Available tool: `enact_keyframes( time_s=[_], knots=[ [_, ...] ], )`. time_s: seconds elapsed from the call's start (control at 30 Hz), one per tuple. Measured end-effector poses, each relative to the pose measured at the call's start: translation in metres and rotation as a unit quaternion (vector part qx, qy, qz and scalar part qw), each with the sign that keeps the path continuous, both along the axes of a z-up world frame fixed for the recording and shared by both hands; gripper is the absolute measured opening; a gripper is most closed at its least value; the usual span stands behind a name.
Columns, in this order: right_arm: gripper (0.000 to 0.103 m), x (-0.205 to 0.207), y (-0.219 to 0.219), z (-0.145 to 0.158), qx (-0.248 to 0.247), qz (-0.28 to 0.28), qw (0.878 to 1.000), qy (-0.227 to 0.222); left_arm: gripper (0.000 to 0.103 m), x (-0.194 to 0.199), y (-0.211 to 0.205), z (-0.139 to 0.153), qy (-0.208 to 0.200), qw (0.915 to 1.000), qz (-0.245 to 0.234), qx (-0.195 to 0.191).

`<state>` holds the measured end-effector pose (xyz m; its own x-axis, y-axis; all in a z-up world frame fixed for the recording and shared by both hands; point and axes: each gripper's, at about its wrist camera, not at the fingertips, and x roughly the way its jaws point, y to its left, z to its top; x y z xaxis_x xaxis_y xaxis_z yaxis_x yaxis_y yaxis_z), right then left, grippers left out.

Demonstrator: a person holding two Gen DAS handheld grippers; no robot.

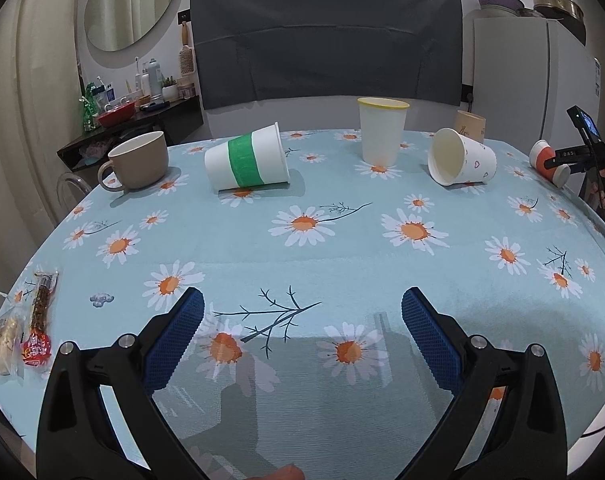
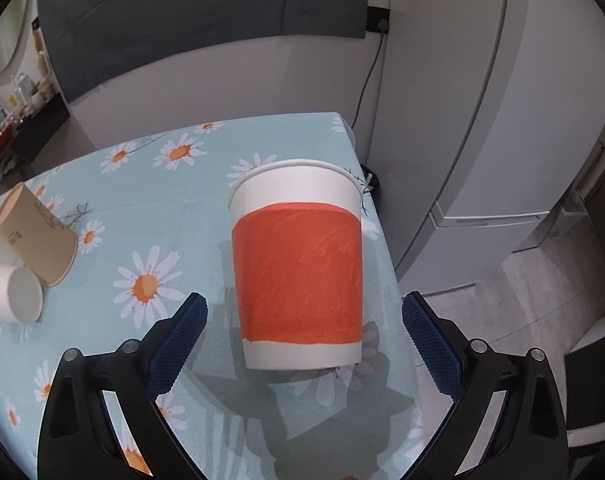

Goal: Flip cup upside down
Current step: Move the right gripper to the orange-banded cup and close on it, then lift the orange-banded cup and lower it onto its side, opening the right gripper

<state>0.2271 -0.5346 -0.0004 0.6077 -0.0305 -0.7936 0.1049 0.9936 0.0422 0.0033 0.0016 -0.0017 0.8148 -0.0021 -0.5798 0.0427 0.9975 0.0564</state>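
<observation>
A white paper cup with an orange band (image 2: 298,268) lies on its side near the table's right edge, rim away from me, base toward my right gripper (image 2: 304,314). That gripper is open, its blue pads either side of the cup's base and apart from it. The same cup (image 1: 548,160) shows at the far right in the left wrist view, partly hidden by the right gripper's body. My left gripper (image 1: 302,312) is open and empty above the near tablecloth.
On the daisy tablecloth (image 1: 302,248): a beige mug (image 1: 140,166), a green-banded cup on its side (image 1: 248,164), an upright translucent cup (image 1: 382,132), a heart-print cup on its side (image 1: 462,160), a tan cup (image 2: 34,236). Snack packets (image 1: 22,328) lie at the left edge. A fridge (image 2: 482,120) stands right.
</observation>
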Motion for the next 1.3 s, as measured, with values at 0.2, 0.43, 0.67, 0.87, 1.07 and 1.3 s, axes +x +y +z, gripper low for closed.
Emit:
enact_keyframes(
  time_s=[0.2, 0.43, 0.67, 0.87, 1.07, 1.3],
  knots=[
    [0.059, -0.003, 0.001, -0.001, 0.009, 0.004, 1.0, -0.015, 0.097, 0.002, 0.003, -0.001, 0.006, 1.0, 0.003, -0.007],
    [0.059, -0.037, 0.028, 0.004, 0.009, 0.055, 0.998, -0.01, 0.097, 0.001, 0.005, 0.0, 0.001, 0.9999, 0.005, -0.015],
    [0.059, -0.094, 0.101, 0.008, 0.038, 0.194, 0.98, -0.018, 0.097, -0.002, 0.005, 0.002, -0.008, 0.9997, -0.01, -0.023],
    [0.059, -0.124, 0.189, 0.014, 0.038, 0.334, 0.942, -0.019, 0.097, -0.007, 0.003, 0.004, -0.022, 0.9991, -0.026, -0.025],
    [0.059, -0.139, 0.277, 0.017, 0.036, 0.473, 0.881, -0.006, 0.097, -0.008, 0.005, 0.004, -0.028, 0.9982, -0.038, -0.037],
    [0.059, -0.149, 0.336, 0.01, 0.005, 0.565, 0.825, 0.014, 0.097, -0.013, 0.008, 0.006, -0.04, 0.9961, -0.054, -0.056]
  ],
)
